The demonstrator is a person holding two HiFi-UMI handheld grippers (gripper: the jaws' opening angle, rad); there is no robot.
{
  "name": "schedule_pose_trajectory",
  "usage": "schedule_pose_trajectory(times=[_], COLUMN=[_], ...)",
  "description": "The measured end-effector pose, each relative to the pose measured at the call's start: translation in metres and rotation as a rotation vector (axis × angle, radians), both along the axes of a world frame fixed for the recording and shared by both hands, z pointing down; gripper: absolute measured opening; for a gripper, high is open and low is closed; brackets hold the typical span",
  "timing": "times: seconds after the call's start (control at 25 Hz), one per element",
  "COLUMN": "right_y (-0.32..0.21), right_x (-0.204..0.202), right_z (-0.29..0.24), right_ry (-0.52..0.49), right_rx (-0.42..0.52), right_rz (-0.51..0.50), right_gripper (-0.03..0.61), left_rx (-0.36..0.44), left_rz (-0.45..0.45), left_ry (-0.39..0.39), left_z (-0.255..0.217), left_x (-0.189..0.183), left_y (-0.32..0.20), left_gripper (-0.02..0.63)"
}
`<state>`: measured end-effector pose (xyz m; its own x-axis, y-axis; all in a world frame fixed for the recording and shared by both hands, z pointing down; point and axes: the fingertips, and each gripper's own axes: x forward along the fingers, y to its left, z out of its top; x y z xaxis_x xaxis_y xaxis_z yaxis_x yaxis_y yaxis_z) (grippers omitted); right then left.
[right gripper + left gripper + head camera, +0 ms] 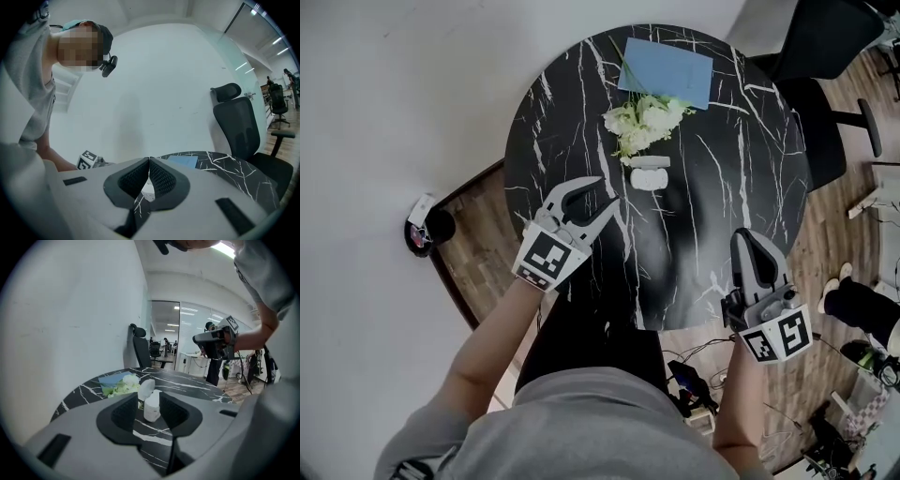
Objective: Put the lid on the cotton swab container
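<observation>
Container (649, 178) sits white on the black marble worktop (712, 187), just ahead of the left gripper (607, 190) and slightly to its right, not touching it. In the left gripper view the container (152, 408) shows in the gap between the jaws but beyond the tips. The lid (645, 161) is off, lying right behind the container on the far side from the gripper; in the left gripper view the lid (146, 387) looks tilted against it. Left gripper jaws stand apart, nothing clamped, and it hovers low over the worktop's near edge. Right gripper (744, 238) is well apart from the container, off to its right at the worktop's near rim, with its jaws pressed together and empty (149, 161). Beyond the lid, further from both grippers, lie white flowers (642, 120), then a blue sheet (667, 70) at the far edge. A black office chair (825, 56) stands past the worktop on the right gripper's side.
</observation>
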<state>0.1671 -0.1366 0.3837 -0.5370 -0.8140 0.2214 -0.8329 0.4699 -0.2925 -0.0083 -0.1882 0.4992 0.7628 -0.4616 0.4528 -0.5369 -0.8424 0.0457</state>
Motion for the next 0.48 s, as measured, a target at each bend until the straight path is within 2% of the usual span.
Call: schedule_pose_trajectory(times=[0.2, 0.48], right_y=[0.006, 0.012], right_x=[0.003, 0.003], right_z=[0.010, 0.019], right_ry=[0.000, -0.007], right_rx=[-0.026, -0.039], right_rz=[0.014, 0.022], right_gripper=[0.026, 0.026], left_rx=[-0.062, -0.093], left_rz=[0.076, 0.187], left_ry=[-0.050, -0.114], left_z=[0.045, 0.090], left_x=[0.017, 0.038], left_y=[0.000, -0.003], left_gripper=[0.183, 0.222])
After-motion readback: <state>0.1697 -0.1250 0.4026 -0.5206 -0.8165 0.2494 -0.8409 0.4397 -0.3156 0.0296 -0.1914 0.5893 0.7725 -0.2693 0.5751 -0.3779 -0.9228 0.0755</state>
